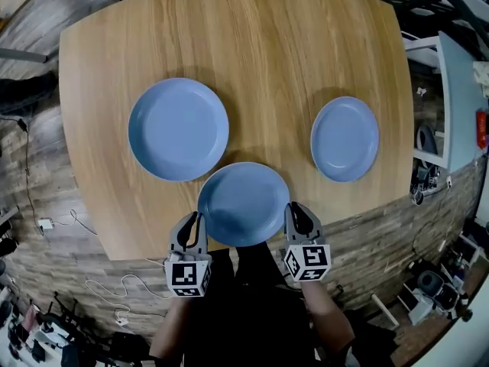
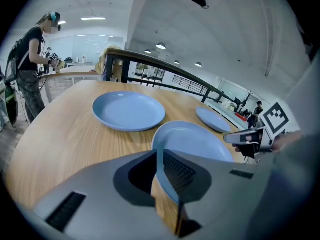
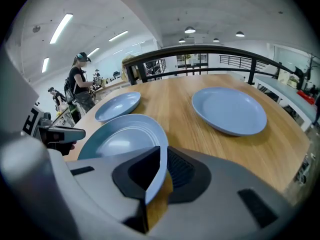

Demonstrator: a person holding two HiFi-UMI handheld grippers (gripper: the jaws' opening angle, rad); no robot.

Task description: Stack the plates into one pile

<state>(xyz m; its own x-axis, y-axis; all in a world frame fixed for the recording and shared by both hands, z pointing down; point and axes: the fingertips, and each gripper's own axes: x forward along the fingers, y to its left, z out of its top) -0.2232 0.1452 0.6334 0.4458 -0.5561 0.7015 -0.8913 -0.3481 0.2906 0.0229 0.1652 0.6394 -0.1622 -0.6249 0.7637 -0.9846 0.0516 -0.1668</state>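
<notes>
Blue was the colour of all three plates. Closest in, the near plate point(image 1: 243, 203) sat over the front edge of the wooden worktop point(image 1: 252, 37), gripped from both sides. The left tool point(image 1: 192, 224) was clamped on its left rim and the right tool point(image 1: 296, 214) on its right rim. In the left gripper view the thin rim ran edge-on between the jaws, pinched by the ribbed pads. The right gripper view showed the same on the opposite side. Whether the plate's underside touched the wood could not be told.

Just beyond it and to the left, the large plate point(image 1: 178, 128) lay flat on the worktop. Its near edge was just beside the held plate's far-left rim, and whether the two touched could not be made out. The small plate point(image 1: 344, 138) lay flat to the right, near the worktop's right edge, well apart from the large plate and clear of the held one.

Past the far end of the worktop a dark railing point(image 3: 200, 51) crossed the room. A person point(image 2: 30, 79) in dark clothes stood beyond the far left corner.
</notes>
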